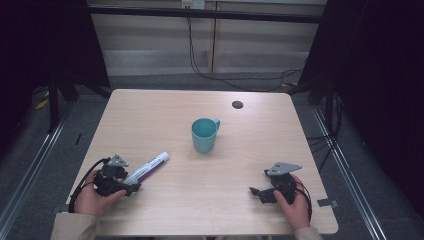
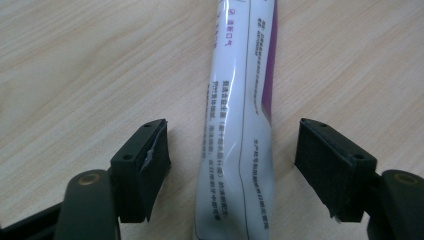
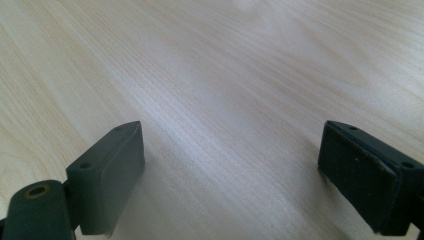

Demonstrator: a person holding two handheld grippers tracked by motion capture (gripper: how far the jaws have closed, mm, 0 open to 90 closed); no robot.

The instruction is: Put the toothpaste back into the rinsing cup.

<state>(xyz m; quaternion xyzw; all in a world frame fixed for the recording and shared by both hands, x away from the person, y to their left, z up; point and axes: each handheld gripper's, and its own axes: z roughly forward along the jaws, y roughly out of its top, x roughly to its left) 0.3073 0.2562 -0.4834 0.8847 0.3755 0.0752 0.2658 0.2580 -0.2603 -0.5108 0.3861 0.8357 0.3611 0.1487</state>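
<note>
Setting: pale wood-grain counter [image 1: 165,115] with rounded corners, grey floor around it, dark curtains at both sides, black cables trailing along the far wall.
Tube: a white-and-purple tube [image 1: 147,169] lies flat on the counter near the person's left front corner, its capped end angled toward the middle of the counter, its other end at the left gripper.
Left gripper [image 1: 134,186]: held low over the counter in the person's left hand [image 1: 92,200]; in the left gripper view its jaws stand apart on either side of the tube [image 2: 240,125], with bare wood showing between each pad and the tube, so nothing is gripped.
Right gripper [image 1: 253,191]: held in the person's right hand [image 1: 292,205] near the right front corner, well apart from the tube; in the right gripper view its jaws are spread wide with bare counter between them.
Cup: a teal cup [image 1: 204,135] stands upright at the middle of the counter, handle toward the far right, apart from both grippers.
Counter detail: a small dark round hole [image 1: 237,104] sits beyond the cup.
</note>
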